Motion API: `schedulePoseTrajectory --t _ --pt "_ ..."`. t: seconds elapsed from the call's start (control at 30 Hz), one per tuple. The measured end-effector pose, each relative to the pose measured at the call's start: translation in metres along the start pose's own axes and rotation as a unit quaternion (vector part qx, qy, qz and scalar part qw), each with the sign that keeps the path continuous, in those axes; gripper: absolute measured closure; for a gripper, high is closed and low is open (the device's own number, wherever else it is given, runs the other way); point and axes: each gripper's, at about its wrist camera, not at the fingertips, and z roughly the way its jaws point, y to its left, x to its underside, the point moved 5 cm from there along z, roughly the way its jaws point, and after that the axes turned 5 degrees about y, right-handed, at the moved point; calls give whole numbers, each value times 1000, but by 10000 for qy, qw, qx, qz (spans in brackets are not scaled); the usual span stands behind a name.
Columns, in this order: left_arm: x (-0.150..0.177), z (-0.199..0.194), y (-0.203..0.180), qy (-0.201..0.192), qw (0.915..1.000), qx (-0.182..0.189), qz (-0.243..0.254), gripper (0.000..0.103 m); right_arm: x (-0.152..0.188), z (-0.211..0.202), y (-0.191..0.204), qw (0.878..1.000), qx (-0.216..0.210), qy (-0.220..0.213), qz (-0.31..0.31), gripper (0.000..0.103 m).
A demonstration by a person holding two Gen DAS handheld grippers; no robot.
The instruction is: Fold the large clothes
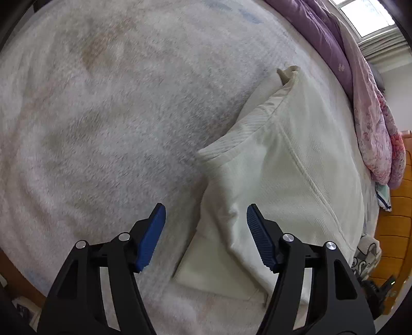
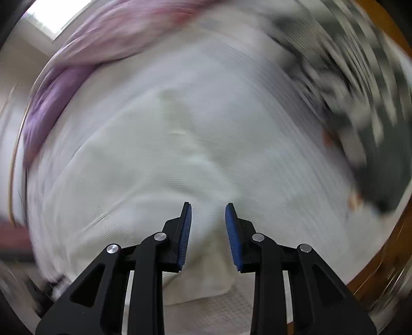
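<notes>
A cream-white garment (image 1: 303,165) lies folded on a fluffy white blanket (image 1: 103,123), with a ribbed hem along its left side. My left gripper (image 1: 206,214) hangs above the garment's near left edge, open, its blue pads (image 1: 152,237) clear of the fabric. The right wrist view is heavily blurred. There the same cream garment (image 2: 159,159) fills the middle. My right gripper (image 2: 208,206) points down over a fold of it, jaws a little apart, with no cloth pinched between the blue pads (image 2: 185,232).
A purple and pink floral quilt (image 1: 360,98) is bunched along the blanket's far right side, also the blurred purple quilt (image 2: 77,64). An orange-brown padded surface (image 1: 396,219) and a patterned cloth (image 1: 368,252) lie at the right. A window (image 1: 365,15) is at the top right.
</notes>
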Motion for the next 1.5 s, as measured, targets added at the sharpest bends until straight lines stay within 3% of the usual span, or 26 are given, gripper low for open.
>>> schedulePoseTrajectory --t 0.13,0.2,0.3,0.4,0.5,0.6,0.8,0.87,0.93,1.07,1.23,1.27,1.33,1.37,1.4,1.5 --pt "2 13 7 224 9997 101 -39 36 2 9 118 9890 -675 -123 -1312 78" --pt "4 22 7 305 9995 98 -66 36 -3 31 168 9816 -798 -72 -1733 96" --pt "0 28 12 328 9993 204 -33 34 -19 82 221 9773 -651 145 -2009 101" --pt "-2 28 18 313 9991 269 32 32 -33 129 247 9762 -334 440 -2098 101" --pt "2 29 14 246 9991 277 185 30 -28 158 240 9784 -279 781 -1893 102" --pt "7 31 8 147 9993 326 143 29 -9 144 222 9826 -489 962 -1508 102" --pt "24 29 15 157 9988 463 -62 29 98 123 175 9699 -642 1942 -1320 103" --pt "26 28 17 118 9991 413 -47 29 121 121 161 9704 -736 1950 -1216 103" --pt "26 28 13 94 9995 305 21 29 122 121 155 9737 -823 1788 -1152 103" --pt "31 31 1 145 9994 297 106 30 115 127 153 9720 -821 1933 -1057 103" --pt "43 36 -7 420 9971 626 73 39 112 113 147 9684 -1299 1831 -1084 96" --pt "45 37 -7 438 9974 559 116 48 112 104 149 9689 -1299 1679 -1271 88" --pt "43 39 -7 504 9972 552 45 75 113 87 150 9673 -1393 1372 -1617 78" --pt "42 39 -6 566 9956 745 -109 91 113 78 156 9652 -1483 1236 -1766 62" --pt "42 36 -4 566 9953 775 -165 93 118 74 163 9632 -1570 1144 -1858 42" --pt "41 22 -14 589 9943 882 -135 96 135 62 191 9465 -1926 956 -2405 41"
